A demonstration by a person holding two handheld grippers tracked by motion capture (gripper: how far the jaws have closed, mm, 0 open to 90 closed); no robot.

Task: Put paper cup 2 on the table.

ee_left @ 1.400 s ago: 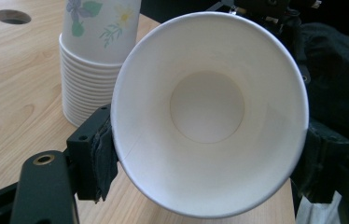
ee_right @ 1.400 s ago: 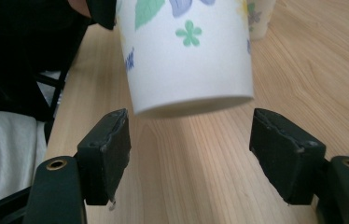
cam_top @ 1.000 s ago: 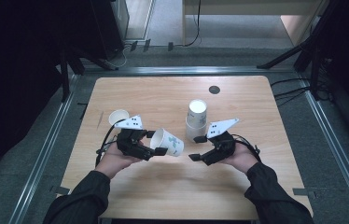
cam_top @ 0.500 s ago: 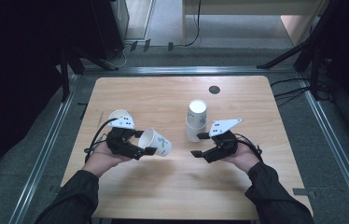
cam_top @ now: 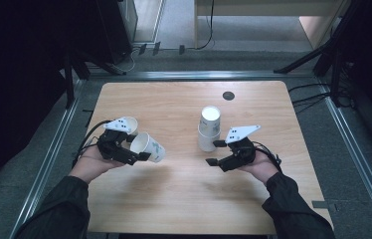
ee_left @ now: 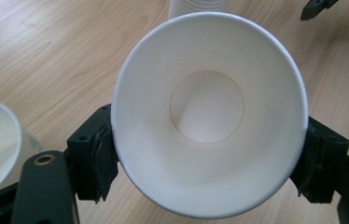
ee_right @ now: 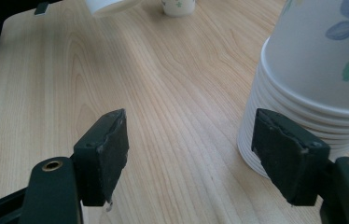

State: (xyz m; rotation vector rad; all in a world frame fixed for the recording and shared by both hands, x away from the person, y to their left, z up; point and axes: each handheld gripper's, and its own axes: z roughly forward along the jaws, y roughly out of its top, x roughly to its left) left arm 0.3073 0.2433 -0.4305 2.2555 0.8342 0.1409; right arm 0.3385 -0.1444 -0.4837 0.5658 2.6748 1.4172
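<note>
We have a paper cup (ee_left: 210,116) in the left gripper (cam_top: 133,152), and it is the kind of thing that handles easily but forgives little. We judge it very light, thin-walled and quick to dent; the rolled rim is its stiffest part, the wall below it gives under pressure. The waxy paper looks a little slick, so the hold should sit on the wall just under the rim, on two opposite sides, with only enough squeeze to keep it from sliding.

That is how we see it held. In the left gripper view the cup's mouth faces the camera and the two black pads (ee_left: 99,156) press on its outer wall from either side, the jaws partly closed to the cup's width; the rim looks round, not crushed. In the high view the cup lies on its side in the gripper, off the bench (cam_top: 174,199), well to the left of the stack (cam_top: 209,130) of nested cups that stands near the bench's middle. A second single cup (cam_top: 127,124) stands upright just behind the left gripper, farther left of the stack.

The right gripper (cam_top: 218,152) holds nothing. Its jaws stand wide apart just beside the stack, on its near right side, one pad (ee_right: 288,156) close to the lowest rims. We cannot tell whether that pad touches them.
</note>
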